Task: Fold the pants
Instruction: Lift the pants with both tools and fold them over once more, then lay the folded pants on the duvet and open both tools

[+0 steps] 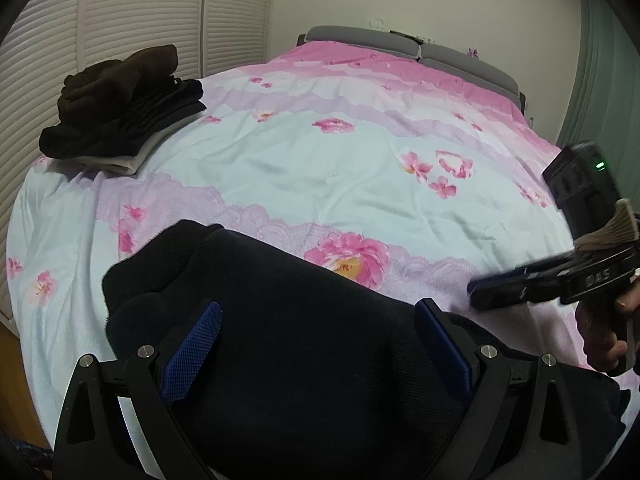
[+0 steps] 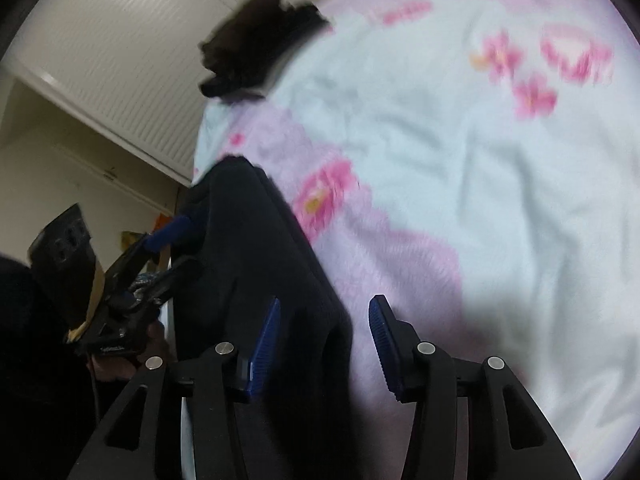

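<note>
Where dark pants [image 1: 304, 344] end, floral bedspread [image 1: 320, 168] lies open.

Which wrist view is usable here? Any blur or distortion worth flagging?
Left wrist view: sharp on the dark pants and floral bedspread, with only the right gripper smeared, plus strong fisheye bending and dark corners. Right wrist view: motion blur throughout, flowers streaked, stack of folded clothes soft; its own fingers stay crisp.

Both grippers are black, the left gripper [image 1: 316, 334] and right gripper [image 2: 324, 330] alike: blue ribbed pads [image 1: 192, 354], silver screws [image 1: 145, 351], triangular cut-outs in the arms, white lettering and a green light.
</note>
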